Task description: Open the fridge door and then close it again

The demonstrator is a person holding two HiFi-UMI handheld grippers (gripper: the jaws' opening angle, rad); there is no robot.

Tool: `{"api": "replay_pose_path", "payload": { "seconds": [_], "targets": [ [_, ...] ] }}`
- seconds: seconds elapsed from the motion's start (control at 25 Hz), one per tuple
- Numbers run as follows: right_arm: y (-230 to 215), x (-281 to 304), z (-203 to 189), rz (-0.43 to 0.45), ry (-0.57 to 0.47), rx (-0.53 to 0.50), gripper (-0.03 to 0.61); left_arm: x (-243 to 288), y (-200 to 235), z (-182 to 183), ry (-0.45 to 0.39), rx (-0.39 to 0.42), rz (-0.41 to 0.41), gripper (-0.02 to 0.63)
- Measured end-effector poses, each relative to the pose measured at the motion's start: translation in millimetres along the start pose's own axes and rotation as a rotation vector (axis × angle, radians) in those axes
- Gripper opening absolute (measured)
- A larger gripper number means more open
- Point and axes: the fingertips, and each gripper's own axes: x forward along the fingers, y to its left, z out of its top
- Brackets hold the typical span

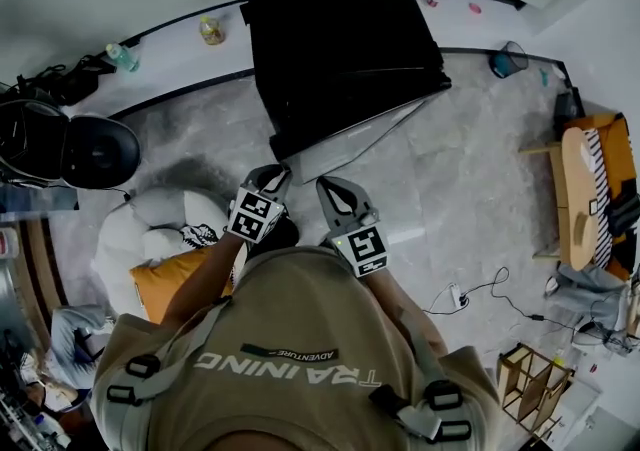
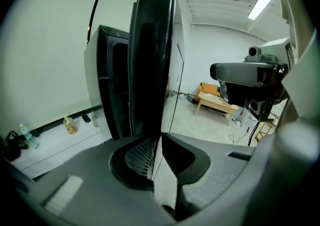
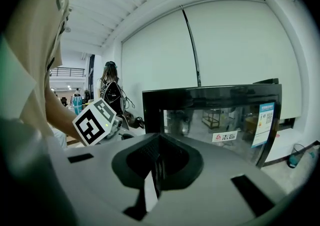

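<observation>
The black fridge (image 1: 340,39) stands at 12 o'clock in the head view, against the white wall. Its glass fridge door (image 1: 350,144) hangs partly open, swung out toward the person, with the free edge at the 11 o'clock side of the gap.

The left gripper (image 1: 272,177) is up at that free edge. In the left gripper view the fridge door (image 2: 152,69) is seen edge-on and runs straight down into the left gripper (image 2: 156,142) - its jaws are drawn in on the door's edge, with only a thin sliver of light between them.

The right gripper (image 1: 333,189) sits just beside it at about 1 o'clock, facing the glass. In the right gripper view the right gripper (image 3: 156,162) has its jaws pressed together on nothing, short of the fridge door (image 3: 215,115). That door carries a red-and-white sticker (image 3: 223,137) and a blue label (image 3: 262,117). The left gripper's marker cube (image 3: 94,122) shows at 9 o'clock there.

On the pale ledge by the wall a yellow-capped bottle (image 1: 211,31) stands at 11 o'clock, well apart from the fridge - the same bottle (image 2: 70,125) shows low at 8 o'clock in the left gripper view. A wooden table (image 1: 580,189) stands at 3 o'clock on the grey floor (image 1: 470,179), and an orange cushion (image 1: 165,284) lies at 8 o'clock beside the person's arm.
</observation>
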Motion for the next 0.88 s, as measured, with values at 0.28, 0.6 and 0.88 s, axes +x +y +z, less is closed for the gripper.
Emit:
{"api": "replay_pose_path", "payload": {
  "seconds": [0.28,0.6,0.88],
  "targets": [
    [2,-48,-19,0.05,-0.02,-0.005,-0.005,-6,-47,-8,0.003,-0.038,0.039,0.043],
    [14,-100,-41,0.084,-0.038,0.004,-0.005,-13,-99,-17,-0.001,-0.049,0.108,0.04],
    [27,-137,-60,0.076,-0.006,-0.034,-0.005,-20,-127,-22,0.012,-0.066,0.13,0.038]
  ]
}}
